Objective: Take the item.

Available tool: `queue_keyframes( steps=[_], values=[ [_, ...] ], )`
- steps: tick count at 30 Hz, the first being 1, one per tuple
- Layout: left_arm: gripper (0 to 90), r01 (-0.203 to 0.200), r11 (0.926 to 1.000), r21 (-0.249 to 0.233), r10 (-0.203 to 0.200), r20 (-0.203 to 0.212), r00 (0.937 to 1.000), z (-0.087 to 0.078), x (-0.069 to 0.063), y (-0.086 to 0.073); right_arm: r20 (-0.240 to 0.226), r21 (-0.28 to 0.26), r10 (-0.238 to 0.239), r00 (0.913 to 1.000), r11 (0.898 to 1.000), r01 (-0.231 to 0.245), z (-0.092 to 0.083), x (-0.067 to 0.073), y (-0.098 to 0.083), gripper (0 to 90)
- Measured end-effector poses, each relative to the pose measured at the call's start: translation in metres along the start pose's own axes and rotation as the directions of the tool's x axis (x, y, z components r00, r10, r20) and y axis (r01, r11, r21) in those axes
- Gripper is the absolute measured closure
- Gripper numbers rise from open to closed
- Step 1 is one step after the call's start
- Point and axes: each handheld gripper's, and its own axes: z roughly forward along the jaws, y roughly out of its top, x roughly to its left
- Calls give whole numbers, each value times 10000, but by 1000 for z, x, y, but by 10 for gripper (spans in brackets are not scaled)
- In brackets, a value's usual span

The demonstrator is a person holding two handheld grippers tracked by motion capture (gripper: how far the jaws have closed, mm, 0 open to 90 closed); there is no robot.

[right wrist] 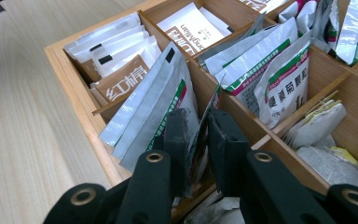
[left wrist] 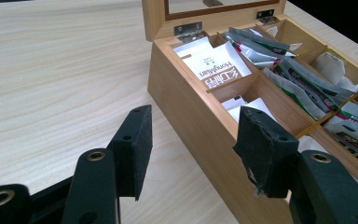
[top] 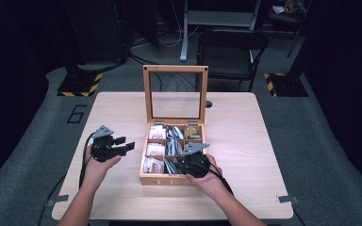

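Pale wooden table (top: 245,122) carries the open compartment box (top: 172,180), lid upright. My right gripper (right wrist: 196,128) reaches down into its near middle compartment, jaws nearly together and pinching a silver sachet (right wrist: 158,102). My left gripper (left wrist: 193,140) rests half open beside the box's left wall, holding nothing.

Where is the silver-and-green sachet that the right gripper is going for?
In the right gripper view, the silver-and-green sachet stands in the wooden tea box's near middle compartment, beside the brown sachets, its edge between the right gripper's jaws.
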Motion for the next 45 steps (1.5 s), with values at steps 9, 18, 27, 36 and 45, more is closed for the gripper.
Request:
queue_keyframes(
  steps=[9,18,27,36,45],
  values=[
    [457,182,9998,-63,-183,-175,9997,-4,2,-3,-216,41,-25,9998,10000,26,7,-1,1,771],
    [456,351,9993,-115,-354,-293,9989,-11,6,-7,-249,120,-152,9996,9998,155,13,-2,4,887],
    [456,374,9993,-93,-377,-343,9987,-11,7,-8,-392,189,-55,9992,9998,62,12,-1,6,897],
    [455,395,9990,-210,-403,-397,9984,-11,7,-8,-763,-93,-2,9971,10000,-6,3,-2,11,900],
    [455,437,9989,-157,-442,-372,9983,-13,9,-8,-880,-302,69,9961,9995,-96,-9,-3,20,900]
  ],
)
